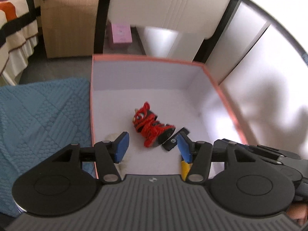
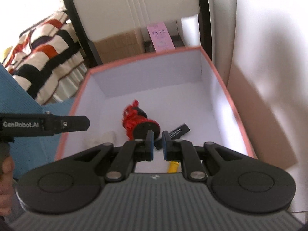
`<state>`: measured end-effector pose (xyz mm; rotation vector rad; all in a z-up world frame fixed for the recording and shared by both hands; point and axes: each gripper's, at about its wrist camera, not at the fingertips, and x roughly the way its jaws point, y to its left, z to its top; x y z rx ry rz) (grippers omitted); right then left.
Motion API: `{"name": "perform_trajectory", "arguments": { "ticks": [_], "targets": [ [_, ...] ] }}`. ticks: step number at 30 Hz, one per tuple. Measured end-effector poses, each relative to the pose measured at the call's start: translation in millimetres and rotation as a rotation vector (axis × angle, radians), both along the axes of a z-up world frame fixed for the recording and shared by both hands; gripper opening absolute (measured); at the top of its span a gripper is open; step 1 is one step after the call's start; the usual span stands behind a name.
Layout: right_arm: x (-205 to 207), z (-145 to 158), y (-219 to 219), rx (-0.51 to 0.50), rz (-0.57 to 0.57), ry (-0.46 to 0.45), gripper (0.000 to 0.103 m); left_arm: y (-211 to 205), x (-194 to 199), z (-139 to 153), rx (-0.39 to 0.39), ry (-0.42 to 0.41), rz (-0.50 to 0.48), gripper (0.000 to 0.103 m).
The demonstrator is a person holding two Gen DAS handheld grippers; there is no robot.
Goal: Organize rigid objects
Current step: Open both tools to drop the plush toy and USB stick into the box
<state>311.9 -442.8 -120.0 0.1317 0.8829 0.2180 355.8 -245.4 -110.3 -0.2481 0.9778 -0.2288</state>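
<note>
An open box with a pink rim (image 1: 146, 58) and white inside holds a red and black lion-dance figurine (image 1: 152, 126) lying on its side, a small black rectangular item (image 1: 174, 139), a yellow object (image 1: 185, 168) and a whitish object (image 1: 112, 136). My left gripper (image 1: 153, 147) is open and empty above the box's near part. My right gripper (image 2: 157, 144) hovers over the same box (image 2: 144, 56); its jaws stand a narrow gap apart with nothing between them. The figurine (image 2: 137, 122), black item (image 2: 179, 130) and yellow object (image 2: 173, 166) lie just beyond it.
A blue quilted cloth (image 1: 42, 111) lies left of the box. A wooden cabinet (image 1: 69, 19), a patterned bedspread (image 1: 13, 28) and a pink carton (image 1: 121, 33) stand behind. A white wall panel (image 2: 259, 57) is on the right. The left gripper's side (image 2: 46, 125) shows in the right wrist view.
</note>
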Motion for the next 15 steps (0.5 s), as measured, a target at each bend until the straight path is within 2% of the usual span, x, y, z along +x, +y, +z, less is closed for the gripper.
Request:
{"name": "perform_trajectory", "arguments": {
  "ticks": [6, 15],
  "targets": [
    [-25, 45, 9, 0.017, -0.008, -0.08, 0.013, 11, -30, 49, 0.033, -0.106, -0.016, 0.062],
    [-72, 89, 35, 0.013, -0.027, -0.157, 0.013, 42, -84, 99, 0.001, -0.194, -0.002, 0.062]
  ]
}}
